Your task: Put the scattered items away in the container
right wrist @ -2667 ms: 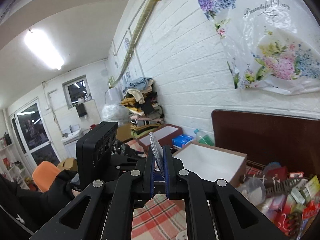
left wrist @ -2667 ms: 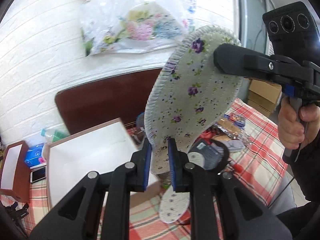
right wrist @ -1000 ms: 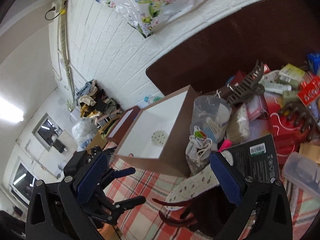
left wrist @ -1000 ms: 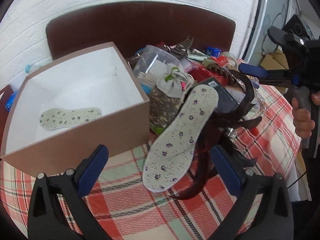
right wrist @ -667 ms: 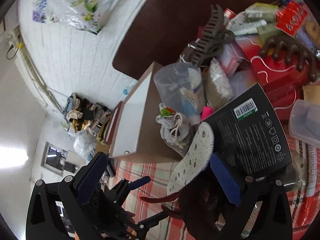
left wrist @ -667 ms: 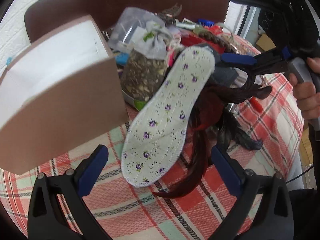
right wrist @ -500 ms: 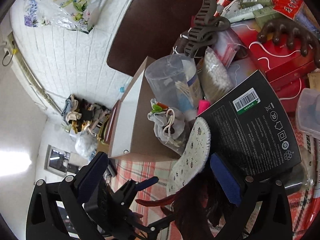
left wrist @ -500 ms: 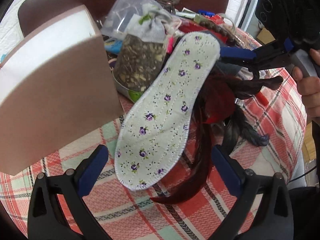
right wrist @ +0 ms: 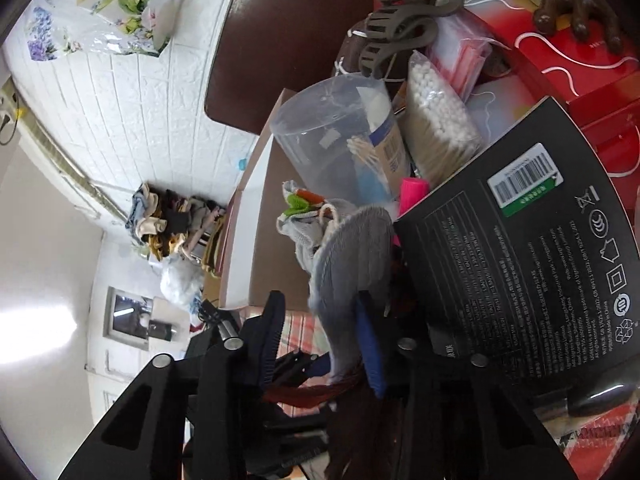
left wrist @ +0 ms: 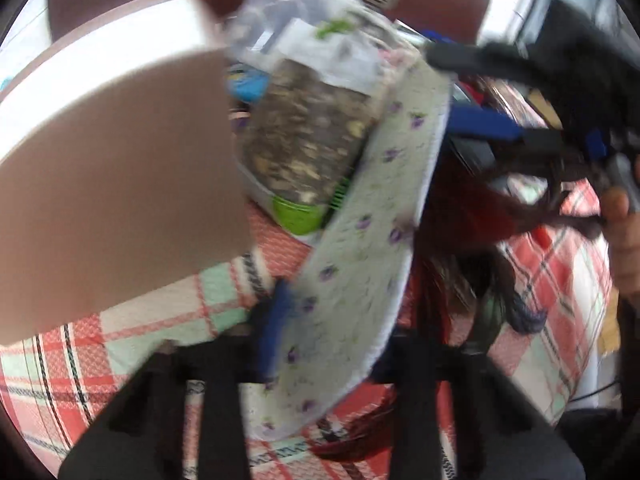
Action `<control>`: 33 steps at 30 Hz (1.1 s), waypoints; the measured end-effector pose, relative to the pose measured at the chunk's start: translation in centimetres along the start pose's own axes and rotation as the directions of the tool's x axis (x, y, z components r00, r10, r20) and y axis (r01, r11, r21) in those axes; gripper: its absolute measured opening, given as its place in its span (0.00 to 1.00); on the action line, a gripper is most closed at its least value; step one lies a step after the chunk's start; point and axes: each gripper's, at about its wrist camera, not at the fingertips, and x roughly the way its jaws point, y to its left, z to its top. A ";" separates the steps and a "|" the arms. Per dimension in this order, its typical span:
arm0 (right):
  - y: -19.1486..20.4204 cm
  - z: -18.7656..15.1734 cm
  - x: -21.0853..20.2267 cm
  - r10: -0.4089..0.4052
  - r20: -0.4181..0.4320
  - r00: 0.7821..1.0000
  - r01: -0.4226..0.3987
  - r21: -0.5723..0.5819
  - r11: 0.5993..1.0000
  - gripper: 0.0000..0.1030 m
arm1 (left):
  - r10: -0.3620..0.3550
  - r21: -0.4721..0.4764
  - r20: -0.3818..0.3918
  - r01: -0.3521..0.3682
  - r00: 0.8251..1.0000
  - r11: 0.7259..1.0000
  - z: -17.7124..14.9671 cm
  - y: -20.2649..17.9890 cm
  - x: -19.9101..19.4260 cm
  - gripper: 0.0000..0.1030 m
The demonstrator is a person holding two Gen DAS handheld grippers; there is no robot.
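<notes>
Floral insole (left wrist: 360, 248) (blurred) between both hand-held grippers' fingers.

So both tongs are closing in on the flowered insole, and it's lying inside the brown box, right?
Not quite. Both tongs, left and right, are at the flowered insole, but it is outside the brown box, beside it, leaning over the checked cloth against the clutter. The left wrist view shows this.
</notes>
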 end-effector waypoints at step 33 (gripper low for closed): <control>4.7 -2.5 1.4 -0.374 0.103 0.922 0.387 -0.188 0.903 0.14 | 0.138 0.218 0.121 -0.162 0.983 0.962 -1.4 -7.1 -2.4 0.08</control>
